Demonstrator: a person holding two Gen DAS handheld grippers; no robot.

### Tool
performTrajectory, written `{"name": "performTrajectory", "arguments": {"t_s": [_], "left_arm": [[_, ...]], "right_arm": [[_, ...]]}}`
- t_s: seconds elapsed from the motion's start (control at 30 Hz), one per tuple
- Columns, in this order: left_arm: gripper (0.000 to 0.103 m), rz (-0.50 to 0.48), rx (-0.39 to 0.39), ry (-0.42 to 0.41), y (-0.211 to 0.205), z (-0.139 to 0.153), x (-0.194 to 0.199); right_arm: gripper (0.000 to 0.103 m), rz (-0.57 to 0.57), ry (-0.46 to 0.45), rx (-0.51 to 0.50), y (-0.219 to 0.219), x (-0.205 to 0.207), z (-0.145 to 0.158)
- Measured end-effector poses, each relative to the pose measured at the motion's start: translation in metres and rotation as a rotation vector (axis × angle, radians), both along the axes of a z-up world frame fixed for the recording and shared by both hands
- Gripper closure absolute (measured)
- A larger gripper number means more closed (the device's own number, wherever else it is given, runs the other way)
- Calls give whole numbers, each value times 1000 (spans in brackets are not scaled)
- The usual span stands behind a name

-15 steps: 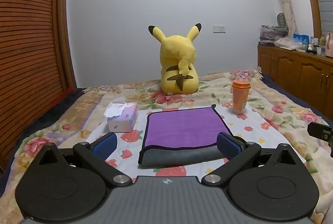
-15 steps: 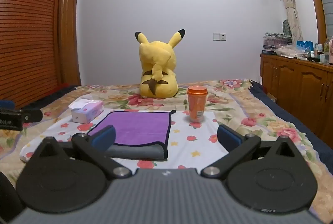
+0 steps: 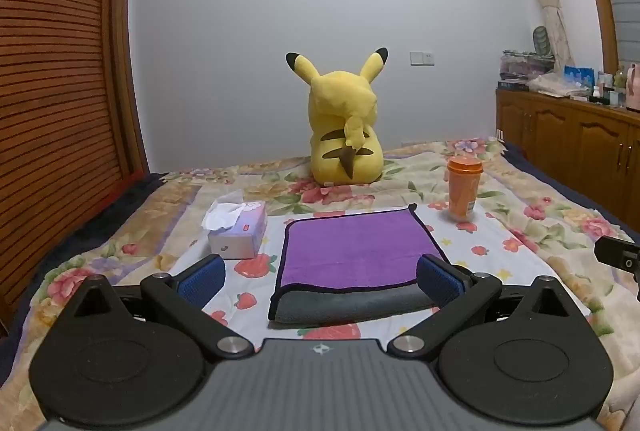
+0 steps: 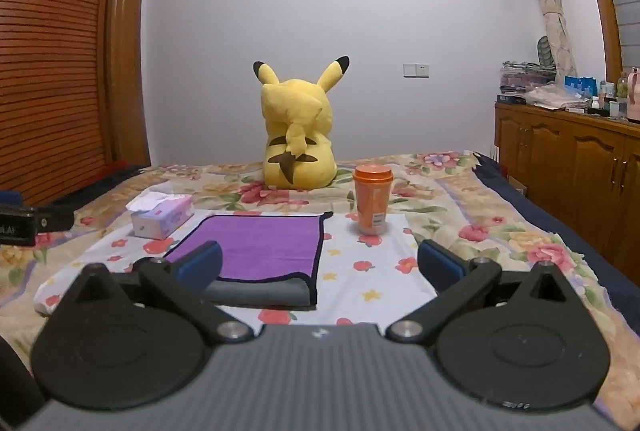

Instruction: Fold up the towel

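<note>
Towel (image 3: 356,251) folded, flat on bed (image 3: 540,215), purple side up. Left gripper (image 3: 320,277) wide, empty, above near edge. Right gripper (image 4: 320,265) wide, empty.

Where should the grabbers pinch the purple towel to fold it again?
Probably at the two near corners of the purple towel with the grey underside, where the folded grey edge bulges up from the floral bedsheet. Come in low from the near side, one gripper per corner. Both the left gripper and the right gripper have their jaws open and hold nothing.
</note>
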State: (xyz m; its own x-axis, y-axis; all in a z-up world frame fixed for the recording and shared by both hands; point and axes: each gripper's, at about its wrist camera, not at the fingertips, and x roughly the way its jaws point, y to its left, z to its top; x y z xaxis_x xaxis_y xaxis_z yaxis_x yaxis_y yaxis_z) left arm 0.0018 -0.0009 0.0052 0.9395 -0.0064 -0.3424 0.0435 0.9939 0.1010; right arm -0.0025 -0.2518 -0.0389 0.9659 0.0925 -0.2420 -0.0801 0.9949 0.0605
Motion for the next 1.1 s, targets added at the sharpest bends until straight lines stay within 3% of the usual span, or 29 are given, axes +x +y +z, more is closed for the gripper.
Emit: {"name": "performTrajectory", "arguments": {"t_s": [1.1], "left_arm": [[0, -4, 12, -5, 9, -3, -3]], "right_arm": [[0, 0, -8, -6, 0, -6, -2]]}}
